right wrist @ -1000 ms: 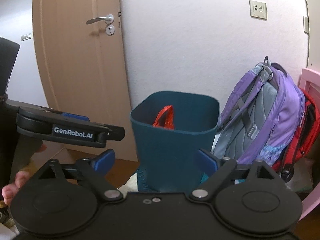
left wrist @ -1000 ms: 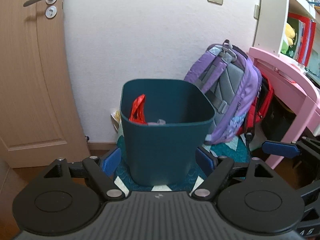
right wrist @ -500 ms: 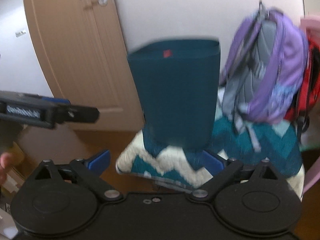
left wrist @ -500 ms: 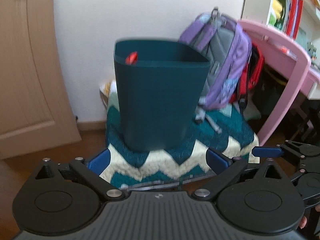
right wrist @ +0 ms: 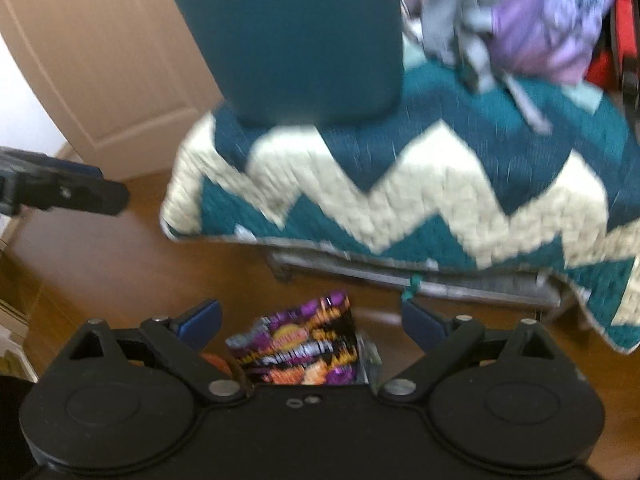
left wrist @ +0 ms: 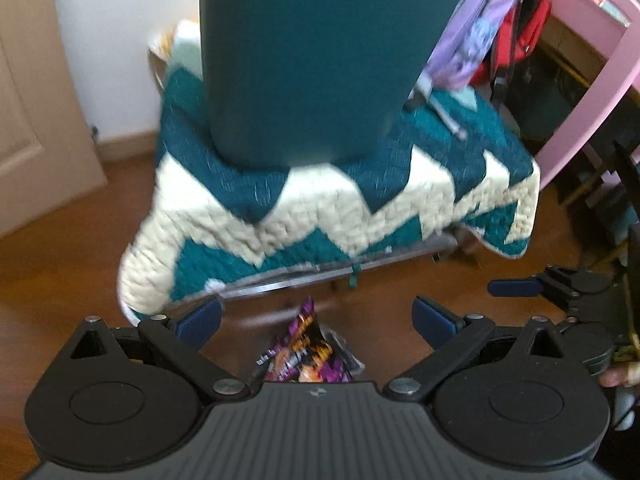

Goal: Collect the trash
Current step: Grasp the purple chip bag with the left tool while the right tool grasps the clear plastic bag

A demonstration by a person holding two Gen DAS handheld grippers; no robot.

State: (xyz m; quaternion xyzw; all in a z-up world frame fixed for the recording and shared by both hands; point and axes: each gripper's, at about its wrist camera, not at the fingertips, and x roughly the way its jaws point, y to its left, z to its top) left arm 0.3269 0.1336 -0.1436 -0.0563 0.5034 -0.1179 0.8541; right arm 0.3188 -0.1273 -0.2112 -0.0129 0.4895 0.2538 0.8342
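Both views have tipped down from the tall dark-teal plastic bin (left wrist: 312, 60), bringing a crinkled purple-and-orange snack wrapper (right wrist: 296, 348) on the floor before it into sight. Left gripper (left wrist: 316, 318) and right gripper (right wrist: 310, 318) gape empty. Next, probably: lower, pinch. Blurred; the wrapper's near edge is hidden.

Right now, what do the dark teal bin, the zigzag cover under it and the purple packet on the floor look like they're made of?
Teal bin: probably moulded plastic, with smooth, matte, seamless walls.
Zigzag cover: quilted fabric, stitched and puffy, draping over the edge.
Purple packet: likely thin plastic film or foil, with glossy print and crinkled edges; blur leaves that open.
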